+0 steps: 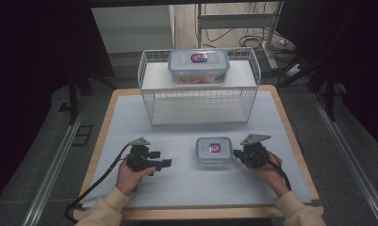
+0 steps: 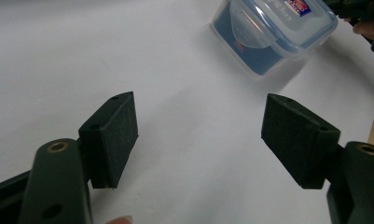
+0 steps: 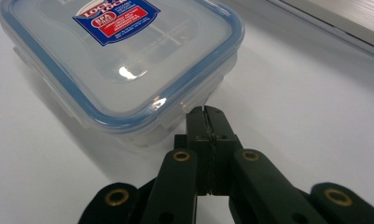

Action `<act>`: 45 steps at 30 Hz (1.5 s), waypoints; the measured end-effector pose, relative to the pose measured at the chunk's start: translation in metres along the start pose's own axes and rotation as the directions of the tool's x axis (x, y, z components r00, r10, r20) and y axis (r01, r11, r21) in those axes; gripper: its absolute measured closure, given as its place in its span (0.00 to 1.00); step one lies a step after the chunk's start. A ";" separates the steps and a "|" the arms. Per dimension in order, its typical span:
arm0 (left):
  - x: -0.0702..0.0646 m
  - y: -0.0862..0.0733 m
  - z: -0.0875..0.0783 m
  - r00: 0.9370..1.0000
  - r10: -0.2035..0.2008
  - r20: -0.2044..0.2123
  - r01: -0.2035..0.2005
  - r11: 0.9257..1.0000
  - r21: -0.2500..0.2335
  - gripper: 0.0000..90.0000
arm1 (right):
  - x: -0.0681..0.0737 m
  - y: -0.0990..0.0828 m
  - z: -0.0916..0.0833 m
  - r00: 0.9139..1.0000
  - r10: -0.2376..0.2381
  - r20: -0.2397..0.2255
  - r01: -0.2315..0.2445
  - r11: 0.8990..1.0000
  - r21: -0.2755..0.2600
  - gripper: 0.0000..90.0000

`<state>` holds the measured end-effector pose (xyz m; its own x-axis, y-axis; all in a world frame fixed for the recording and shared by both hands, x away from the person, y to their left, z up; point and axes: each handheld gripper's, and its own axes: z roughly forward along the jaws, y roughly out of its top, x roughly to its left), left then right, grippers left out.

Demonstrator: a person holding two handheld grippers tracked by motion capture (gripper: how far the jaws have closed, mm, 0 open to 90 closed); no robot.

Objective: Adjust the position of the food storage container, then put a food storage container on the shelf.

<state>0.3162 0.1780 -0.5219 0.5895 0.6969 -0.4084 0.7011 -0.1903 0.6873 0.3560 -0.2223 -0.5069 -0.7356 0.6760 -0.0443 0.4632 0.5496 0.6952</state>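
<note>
A small clear food box with a blue-rimmed lid and a red and blue label (image 1: 214, 149) (image 3: 119, 60) (image 2: 273, 32) lies on the white table mat in front of the person. My right gripper (image 1: 237, 153) (image 3: 206, 112) is shut with nothing between its pads, its tips right at the box's right side near a corner. My left gripper (image 1: 167, 164) (image 2: 198, 135) rests low over the mat to the box's left, jaws open and empty, pointing toward the box. A larger box of the same kind (image 1: 199, 66), with orange contents, sits on the top shelf of a white wire rack (image 1: 149, 101).
The wire rack stands at the far middle of the mat, its lower shelf (image 1: 198, 112) bare. The wooden table edge (image 1: 290, 127) frames the mat. Cables trail from both grippers toward the near edge. Dark floor and metal rails flank the table.
</note>
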 end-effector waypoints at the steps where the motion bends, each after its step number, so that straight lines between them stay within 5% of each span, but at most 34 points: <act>1: 0.001 -0.001 -0.001 1.000 -0.005 0.000 0.005 1.000 -0.001 0.30 | 0.001 0.002 0.002 1.000 -0.002 -0.004 0.002 1.000 -0.003 1.00; 13: 0.005 -0.003 -0.003 1.000 -0.018 -0.012 0.018 1.000 -0.011 0.30 | 0.025 0.024 0.029 0.999 -0.034 -0.039 0.034 0.999 0.001 1.00; 23: 0.005 -0.003 -0.003 1.000 -0.019 -0.013 0.019 1.000 -0.011 0.30 | 0.024 0.029 0.038 0.999 -0.005 -0.044 0.004 1.000 -0.008 1.00; 38: 0.006 -0.001 -0.005 0.998 -0.042 -0.039 0.041 0.999 -0.030 0.28 | 0.006 0.016 -0.003 0.993 0.094 -0.077 -0.100 0.992 -0.080 0.98; 41: 0.005 0.002 -0.005 0.996 -0.063 -0.062 0.060 0.997 -0.046 0.23 | 0.001 0.016 -0.005 0.982 0.143 -0.121 -0.155 0.983 -0.095 0.78; 42: 0.005 0.002 -0.005 0.996 -0.063 -0.062 0.060 0.997 -0.046 0.23 | 0.001 0.016 -0.005 0.982 0.143 -0.121 -0.155 0.983 -0.095 0.78; 43: 0.004 0.006 -0.006 0.996 -0.070 -0.060 0.067 0.996 -0.056 0.22 | -0.001 0.018 -0.006 0.972 0.177 -0.154 -0.194 0.976 -0.101 0.65; 45: 0.004 0.008 -0.005 0.996 -0.072 -0.059 0.069 0.996 -0.062 0.21 | -0.002 0.020 -0.007 0.962 0.199 -0.185 -0.220 0.970 -0.102 0.60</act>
<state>0.3222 0.1829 -0.5147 0.5126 0.7483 -0.4210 0.7138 -0.0988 0.6933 0.3634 -0.2159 -0.4880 -0.7071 0.6692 0.2282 0.5607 0.3341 0.7576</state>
